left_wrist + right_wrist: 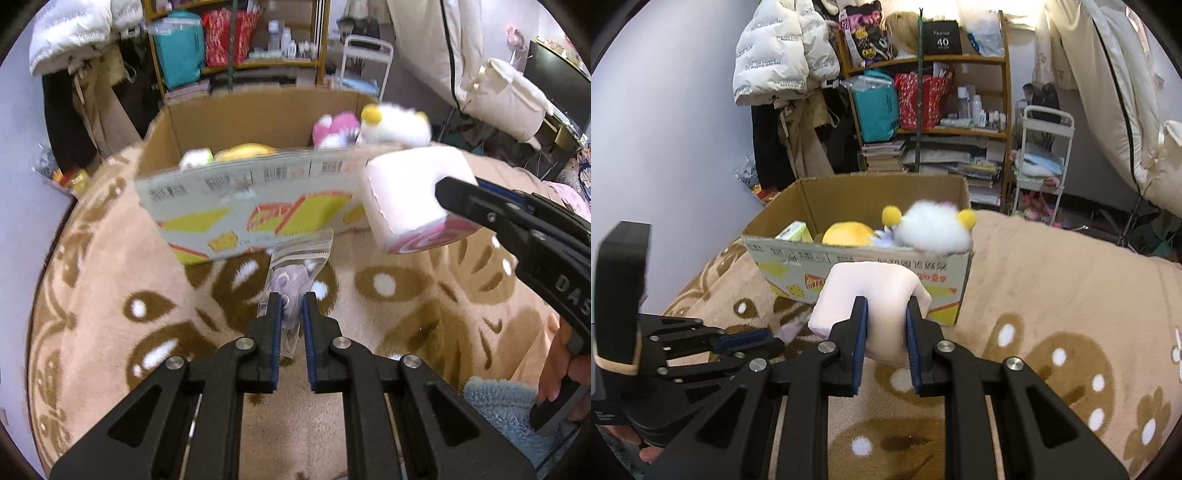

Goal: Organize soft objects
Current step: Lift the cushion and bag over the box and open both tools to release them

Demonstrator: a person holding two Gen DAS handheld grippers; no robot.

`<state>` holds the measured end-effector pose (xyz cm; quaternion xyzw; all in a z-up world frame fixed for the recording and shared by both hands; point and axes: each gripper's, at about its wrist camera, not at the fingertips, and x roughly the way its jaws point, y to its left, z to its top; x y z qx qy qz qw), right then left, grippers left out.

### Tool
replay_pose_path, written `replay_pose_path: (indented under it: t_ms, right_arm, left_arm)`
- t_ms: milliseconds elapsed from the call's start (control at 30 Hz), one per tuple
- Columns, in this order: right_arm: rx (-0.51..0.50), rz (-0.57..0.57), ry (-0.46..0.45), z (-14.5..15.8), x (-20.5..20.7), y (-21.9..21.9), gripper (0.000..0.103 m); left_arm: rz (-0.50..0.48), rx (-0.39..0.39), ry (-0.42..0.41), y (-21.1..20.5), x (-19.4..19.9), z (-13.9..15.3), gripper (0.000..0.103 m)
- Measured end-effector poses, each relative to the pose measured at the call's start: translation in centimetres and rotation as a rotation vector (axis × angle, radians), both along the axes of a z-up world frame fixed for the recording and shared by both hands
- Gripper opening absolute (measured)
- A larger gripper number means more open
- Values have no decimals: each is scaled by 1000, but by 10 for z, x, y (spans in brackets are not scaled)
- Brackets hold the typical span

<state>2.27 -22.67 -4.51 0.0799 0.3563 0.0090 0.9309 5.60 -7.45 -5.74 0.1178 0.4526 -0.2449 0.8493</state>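
My left gripper (pixel 291 301) is shut on a small purple plush in a clear zip bag (pixel 295 269), held above the tan blanket in front of the cardboard box (pixel 236 206). My right gripper (pixel 884 306) is shut on a pale pink soft block (pixel 871 291), lifted near the box's front wall (pixel 857 266); the block also shows in the left wrist view (pixel 410 192). In the box lie a white fluffy toy with yellow pompoms (pixel 932 227), a yellow plush (pixel 847 233), a green-white item (pixel 794 230) and a pink plush (pixel 334 129).
A tan blanket with brown flowers (pixel 1052 295) covers the bed. A blue fluffy cloth (pixel 502 413) lies at the lower right. Behind stand a wooden shelf (pixel 960 129), hanging coats (pixel 783 55) and a white cart (pixel 1045 155).
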Motion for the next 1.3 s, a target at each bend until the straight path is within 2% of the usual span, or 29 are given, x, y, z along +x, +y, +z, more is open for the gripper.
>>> replay_pose_path:
  t_ms: [133, 367, 667, 1000, 1300]
  right_arm:
    - [-2, -12, -40, 14, -5, -3, 21]
    - [-2, -24, -109, 37, -6, -9, 21]
    - [-25, -35, -154, 52, 26, -18, 21]
    - [-63, -11, -163, 48, 73, -11, 21]
    - [-34, 38, -78, 19, 103, -4, 24]
  left_arm:
    - [15, -25, -94, 9, -13, 20, 11]
    - [43, -67, -236, 6, -10, 45, 11]
    - [52, -53, -352, -4, 5, 64, 11]
    - [80, -49, -352, -15, 55, 55, 11]
    - [108, 6, -298, -28, 84, 25, 13]
